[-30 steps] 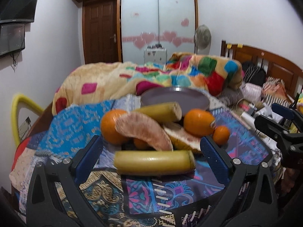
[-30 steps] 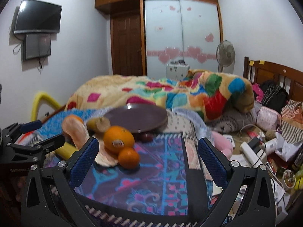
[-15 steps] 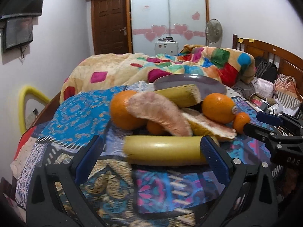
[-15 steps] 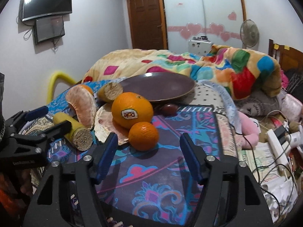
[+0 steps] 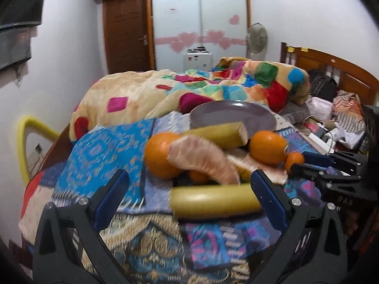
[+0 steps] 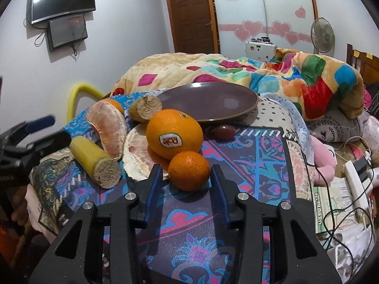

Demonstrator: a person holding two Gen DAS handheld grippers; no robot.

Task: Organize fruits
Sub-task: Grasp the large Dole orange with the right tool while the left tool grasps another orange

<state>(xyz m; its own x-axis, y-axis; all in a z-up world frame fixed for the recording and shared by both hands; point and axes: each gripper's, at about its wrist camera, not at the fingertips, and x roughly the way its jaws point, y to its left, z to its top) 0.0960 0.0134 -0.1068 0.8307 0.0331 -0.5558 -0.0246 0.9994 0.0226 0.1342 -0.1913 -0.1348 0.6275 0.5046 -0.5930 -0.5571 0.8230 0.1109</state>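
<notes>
A fruit pile lies on a patterned cloth. A small orange [image 6: 189, 170] sits between my right gripper's [image 6: 187, 177] fingertips; the jaws are narrowed around it, and I cannot tell if the pads touch. Behind it is a big orange with a sticker [image 6: 174, 134], pomelo pieces [image 6: 109, 127] and two yellow cane pieces [image 6: 94, 163]. A purple plate [image 6: 208, 101] stands empty at the back. My left gripper [image 5: 189, 189] is open wide just before the near yellow cane piece [image 5: 215, 201]. The right gripper [image 5: 298, 163] shows there at the small orange [image 5: 293, 159].
A colourful blanket [image 6: 260, 71] is heaped behind the plate. A dark round fruit [image 6: 223, 131] lies under the plate's rim. Cables, a power strip [image 6: 355, 184] and clutter lie to the right. A yellow frame [image 5: 26, 146] stands at the left edge.
My right gripper moved in to the small orange and narrowed its jaws around it. My left gripper shifted left relative to the near cane piece and stayed open.
</notes>
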